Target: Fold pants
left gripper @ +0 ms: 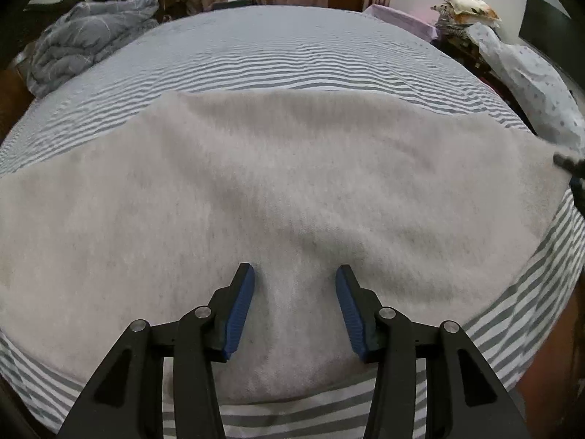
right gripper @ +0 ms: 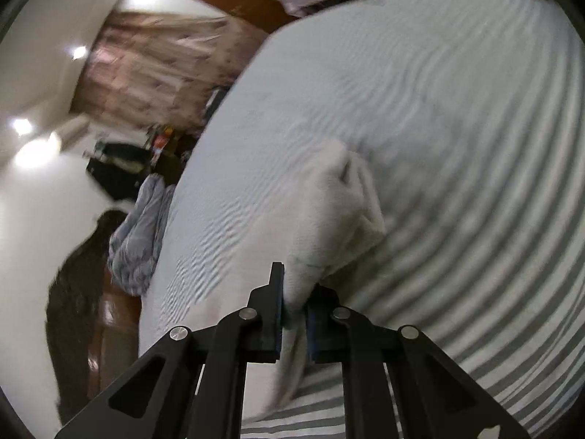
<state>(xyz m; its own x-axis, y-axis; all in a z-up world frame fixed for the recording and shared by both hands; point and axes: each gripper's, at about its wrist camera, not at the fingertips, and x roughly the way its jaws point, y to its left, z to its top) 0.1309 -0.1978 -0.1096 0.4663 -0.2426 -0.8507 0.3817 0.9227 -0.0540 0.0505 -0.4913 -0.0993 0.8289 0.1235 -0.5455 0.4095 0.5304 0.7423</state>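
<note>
Pale pants (left gripper: 285, 183) lie spread across a striped bed sheet (left gripper: 256, 55), directly under the left gripper (left gripper: 295, 274) — its blue-padded jaws spread, nothing between them. The right gripper (right gripper: 295, 292) pinches a bunched end of the cloth, lifted off the sheet. A crumpled grey quilt (left gripper: 80, 40) sits at the bed's far corner.

A bed with grey-and-white striped sheet (left gripper: 278, 55) carries the pale pants (left gripper: 256, 183), spread flat, and a crumpled grey quilt (left gripper: 84, 44) at its far-left corner.
</note>
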